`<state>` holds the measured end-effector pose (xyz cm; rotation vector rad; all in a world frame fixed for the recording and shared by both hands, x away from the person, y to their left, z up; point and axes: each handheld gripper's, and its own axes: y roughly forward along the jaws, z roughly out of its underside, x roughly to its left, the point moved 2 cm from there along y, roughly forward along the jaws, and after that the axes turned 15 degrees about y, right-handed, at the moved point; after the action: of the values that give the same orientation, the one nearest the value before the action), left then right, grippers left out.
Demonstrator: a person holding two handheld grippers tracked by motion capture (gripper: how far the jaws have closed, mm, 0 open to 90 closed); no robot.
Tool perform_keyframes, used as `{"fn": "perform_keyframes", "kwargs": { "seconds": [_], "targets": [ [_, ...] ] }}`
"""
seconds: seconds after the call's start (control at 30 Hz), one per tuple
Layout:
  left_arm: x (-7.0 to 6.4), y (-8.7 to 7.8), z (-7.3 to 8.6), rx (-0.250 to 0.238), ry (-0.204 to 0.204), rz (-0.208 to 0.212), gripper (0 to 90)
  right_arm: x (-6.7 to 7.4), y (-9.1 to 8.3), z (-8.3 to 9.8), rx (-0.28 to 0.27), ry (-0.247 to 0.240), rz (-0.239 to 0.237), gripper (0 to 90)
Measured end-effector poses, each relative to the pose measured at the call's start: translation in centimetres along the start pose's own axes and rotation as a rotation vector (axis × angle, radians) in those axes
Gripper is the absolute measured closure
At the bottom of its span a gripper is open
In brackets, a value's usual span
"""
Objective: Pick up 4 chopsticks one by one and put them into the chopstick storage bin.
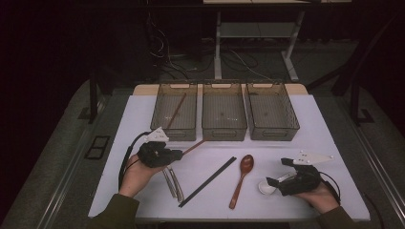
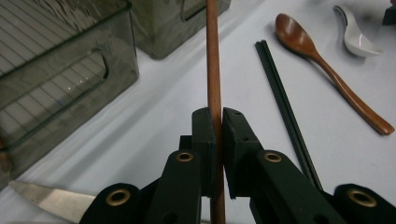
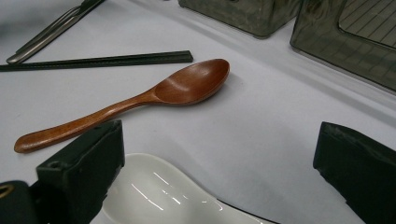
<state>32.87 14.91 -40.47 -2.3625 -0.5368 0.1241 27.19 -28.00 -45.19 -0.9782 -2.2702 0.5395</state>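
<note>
L tool [image 2: 218,122] clenched on brown chopstick [image 2: 213,56], lifted off bench [image 1: 305,129] nr left side, just in front of left bin [image 1: 175,110]. R tool [image 3: 219,163] released, jaws wide round white spoon [image 3: 159,196] nr front right edge; wooden spoon [image 3: 140,100] beside.

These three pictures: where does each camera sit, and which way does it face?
High view: above the person's side, facing forward and down on the white table; both hands and sleeves show.
Left gripper view: on the left tool, looking along its jaws shut on a brown chopstick.
Right gripper view: on the right tool, its open jaws over a white spoon.
All three share the wooden spoon.
</note>
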Motion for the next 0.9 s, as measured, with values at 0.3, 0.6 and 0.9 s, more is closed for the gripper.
{"fn": "perform_keyframes", "kwargs": {
  "seconds": [0.3,0.6,0.9],
  "targets": [
    [0.9,0.1,-0.9,-0.008,0.0,-0.006,83.0,0.0,0.0,0.0,-0.002,0.001,0.001,1.8],
    [2.3,0.2,-2.1,-0.018,-0.009,-0.028,83.0,0.0,0.0,0.0,-0.001,0.005,0.001,1.8],
    [3.4,0.4,-3.6,-0.017,0.006,-0.047,82.9,0.0,0.0,0.0,-0.002,0.005,0.0,1.8]
  ]
}}
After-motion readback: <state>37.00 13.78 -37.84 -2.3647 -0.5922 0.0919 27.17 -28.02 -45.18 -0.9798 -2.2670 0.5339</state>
